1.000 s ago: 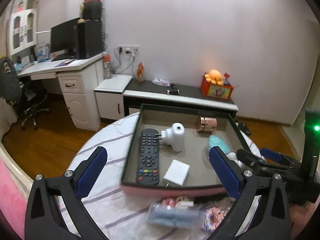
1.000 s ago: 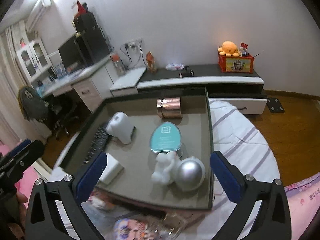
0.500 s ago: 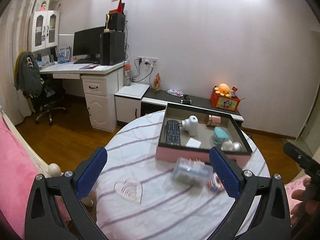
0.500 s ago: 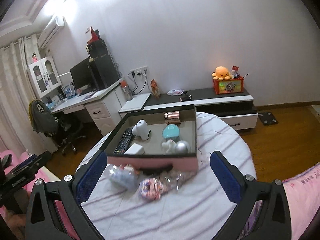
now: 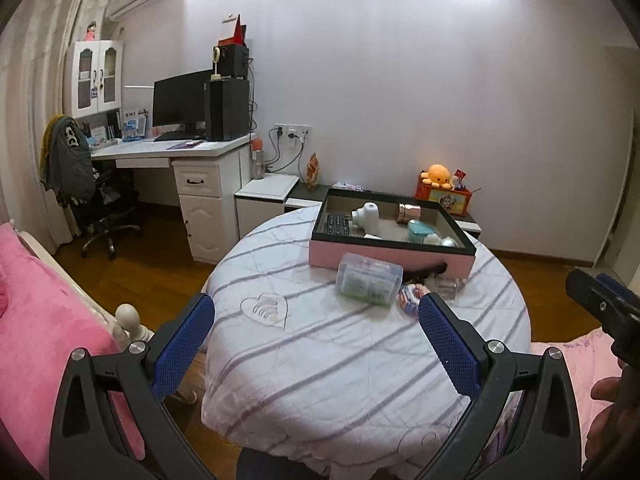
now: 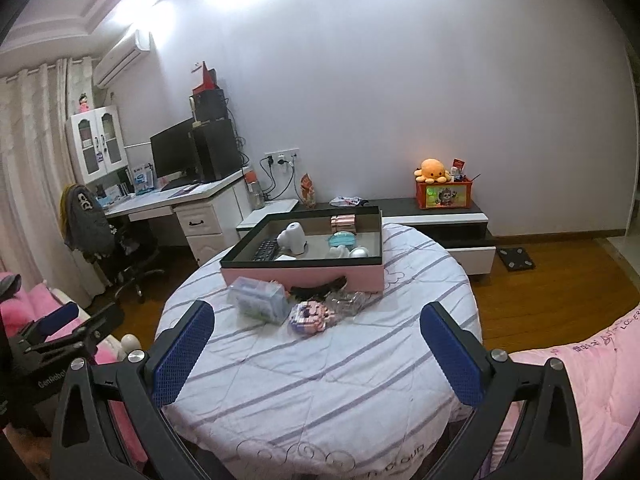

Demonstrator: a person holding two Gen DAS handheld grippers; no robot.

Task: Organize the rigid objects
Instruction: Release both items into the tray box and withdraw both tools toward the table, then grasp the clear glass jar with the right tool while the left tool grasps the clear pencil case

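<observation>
Both grippers, left (image 5: 316,344) and right (image 6: 317,348), hang wide and empty, well back from the tray (image 6: 304,271) on the table (image 6: 320,380). The remote (image 6: 266,250) lies inside it (left end); a clear box (image 6: 260,299) sits just before its pink wall.

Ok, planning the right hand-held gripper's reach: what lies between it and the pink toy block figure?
Only bare striped tablecloth separates the open right hand-held gripper from the pink toy block figure, as the right wrist view shows.
</observation>
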